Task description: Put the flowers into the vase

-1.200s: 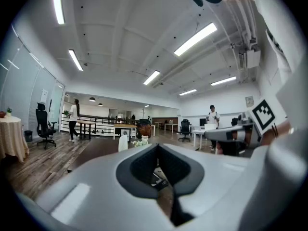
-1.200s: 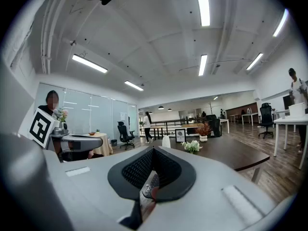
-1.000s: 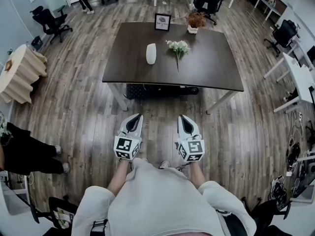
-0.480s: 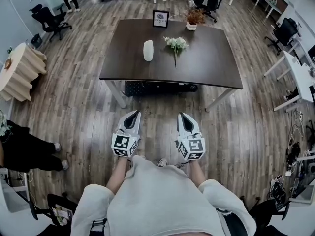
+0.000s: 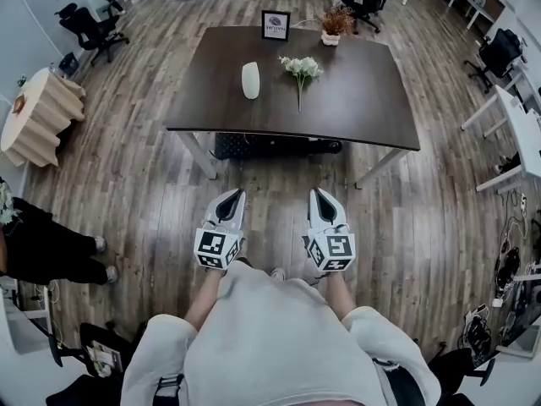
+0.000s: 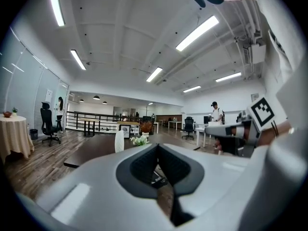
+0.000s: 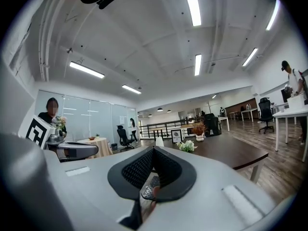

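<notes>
A white vase point(image 5: 250, 80) stands upright on the dark table point(image 5: 363, 108), left of middle. A bunch of white flowers point(image 5: 300, 70) lies on the tabletop just to the right of the vase, stem toward me. Both grippers are held over the wooden floor, well short of the table's near edge. My left gripper point(image 5: 232, 197) is shut with nothing in it, and so is my right gripper point(image 5: 319, 196). In the left gripper view the vase point(image 6: 119, 141) and flowers point(image 6: 140, 140) show far ahead; the right gripper view shows the vase point(image 7: 159, 141) and flowers point(image 7: 186, 146) too.
A framed sign point(image 5: 275, 25) and a potted dried plant point(image 5: 336, 24) stand at the table's far edge. A round draped table point(image 5: 38, 117) is at the left, office chairs and desks around. A person's legs point(image 5: 51, 252) are at the left edge.
I have moved forward with both grippers toward the table; the table and its objects sit slightly higher in the head view. Both grippers stay shut.
</notes>
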`<action>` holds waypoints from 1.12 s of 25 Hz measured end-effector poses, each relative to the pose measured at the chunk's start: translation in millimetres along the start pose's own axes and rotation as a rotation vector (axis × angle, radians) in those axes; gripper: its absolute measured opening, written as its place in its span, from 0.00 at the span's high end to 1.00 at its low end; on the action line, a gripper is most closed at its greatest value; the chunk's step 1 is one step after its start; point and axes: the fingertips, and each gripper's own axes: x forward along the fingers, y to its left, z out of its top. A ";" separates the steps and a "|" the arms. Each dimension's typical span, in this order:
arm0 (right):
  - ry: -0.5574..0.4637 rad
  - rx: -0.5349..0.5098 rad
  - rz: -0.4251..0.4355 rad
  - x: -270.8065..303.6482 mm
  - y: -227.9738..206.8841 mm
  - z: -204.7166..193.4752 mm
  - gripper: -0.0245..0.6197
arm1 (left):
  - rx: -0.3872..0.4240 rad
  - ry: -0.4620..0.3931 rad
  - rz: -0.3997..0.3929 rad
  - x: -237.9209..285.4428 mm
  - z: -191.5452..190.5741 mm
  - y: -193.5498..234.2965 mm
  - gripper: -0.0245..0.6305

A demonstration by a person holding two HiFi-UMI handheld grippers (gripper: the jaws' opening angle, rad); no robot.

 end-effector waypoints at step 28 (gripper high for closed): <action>0.039 -0.032 -0.048 146.3 -71.0 -11.0 0.97 | -0.053 0.005 -0.064 166.0 -15.6 83.2 0.95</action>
